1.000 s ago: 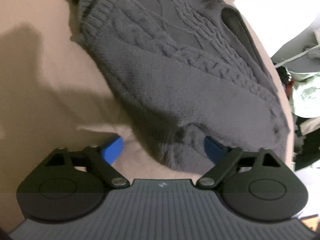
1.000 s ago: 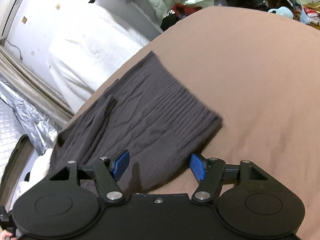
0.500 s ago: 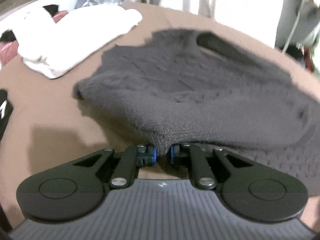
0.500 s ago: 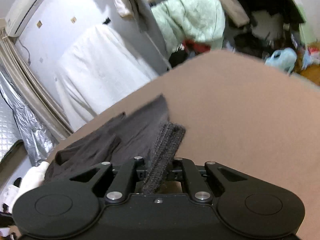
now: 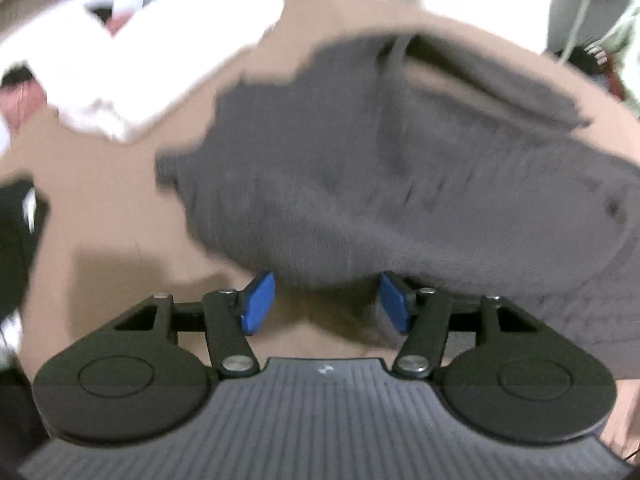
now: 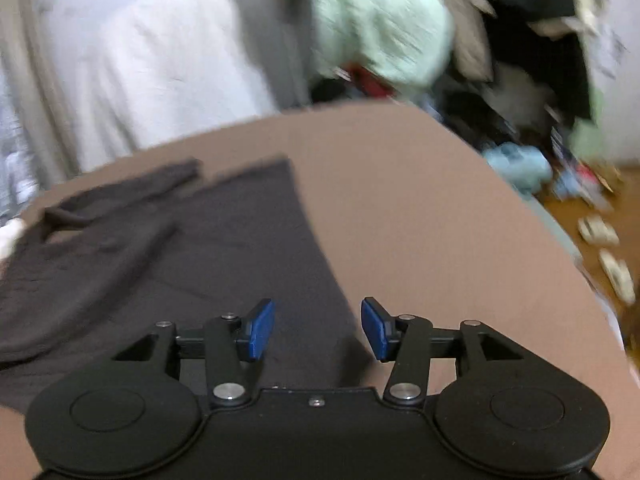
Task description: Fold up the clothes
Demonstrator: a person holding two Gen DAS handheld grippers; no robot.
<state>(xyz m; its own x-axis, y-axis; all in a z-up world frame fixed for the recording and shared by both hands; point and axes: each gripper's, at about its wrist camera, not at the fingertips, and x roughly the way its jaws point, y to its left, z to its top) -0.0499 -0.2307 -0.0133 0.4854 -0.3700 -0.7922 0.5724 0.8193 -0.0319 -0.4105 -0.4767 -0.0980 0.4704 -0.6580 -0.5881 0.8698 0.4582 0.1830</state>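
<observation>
Dark grey knit sweater (image 6: pixel 168 264) folded on brown bed (image 6: pixel 420 208), long axis towards far edge, left claw (image 5: pixel 326 300) and right claw (image 6: pixel 318 328) opening, empty, white bundle (image 5: pixel 140 64) far-left, cluttered room.

The left gripper (image 5: pixel 326 302) has two flat blue pads (image 5: pixel 258 302) on black linkage arms, each arm pinned by round silver screws. The arms swing from two round black housings, each with an embossed circle, at 8 and 4 o'clock of the view. Between them sits a grey ribbed body bearing a small pale logo. The right gripper (image 6: pixel 318 330) has the same blue pads and silver screws, but its central body is plain black with one small screw.
</observation>
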